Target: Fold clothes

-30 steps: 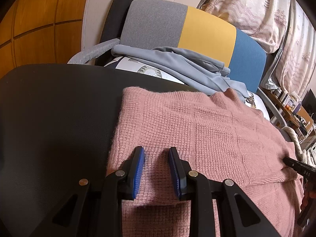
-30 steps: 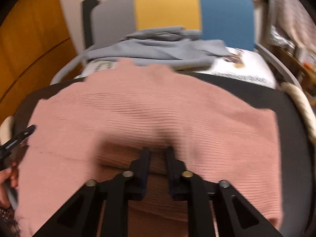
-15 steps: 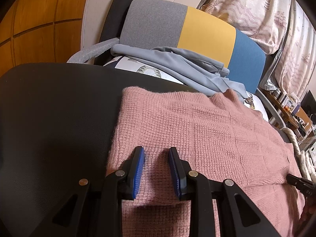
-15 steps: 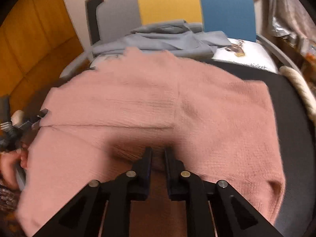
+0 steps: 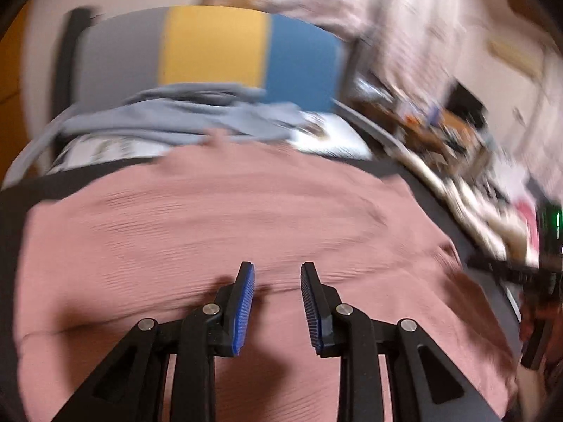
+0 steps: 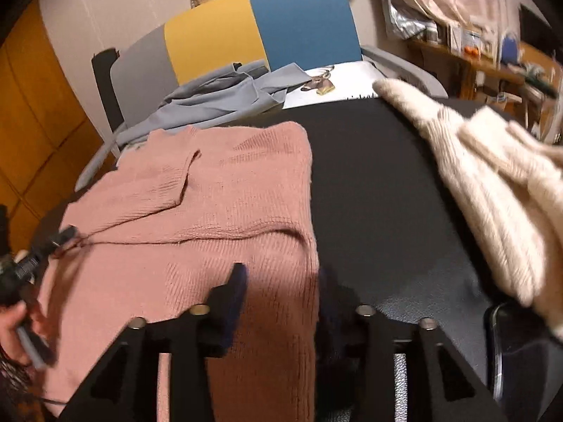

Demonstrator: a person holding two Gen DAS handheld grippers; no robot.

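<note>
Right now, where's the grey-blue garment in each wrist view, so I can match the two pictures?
Left wrist view: grey-blue garment upper left of centre, blurred, just beyond the pink sweater.
Right wrist view: grey-blue garment upper left of centre, above the pink sweater.
Shared landmark: the grey, yellow and blue chair back right behind it.

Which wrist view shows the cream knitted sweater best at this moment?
The right wrist view. There the cream sweater lies across the right side of the black table, apart from the pink sweater, its ribbed knit plain to see. The left wrist view is motion-blurred and shows only an indistinct pale strip at the table's right edge.
</note>
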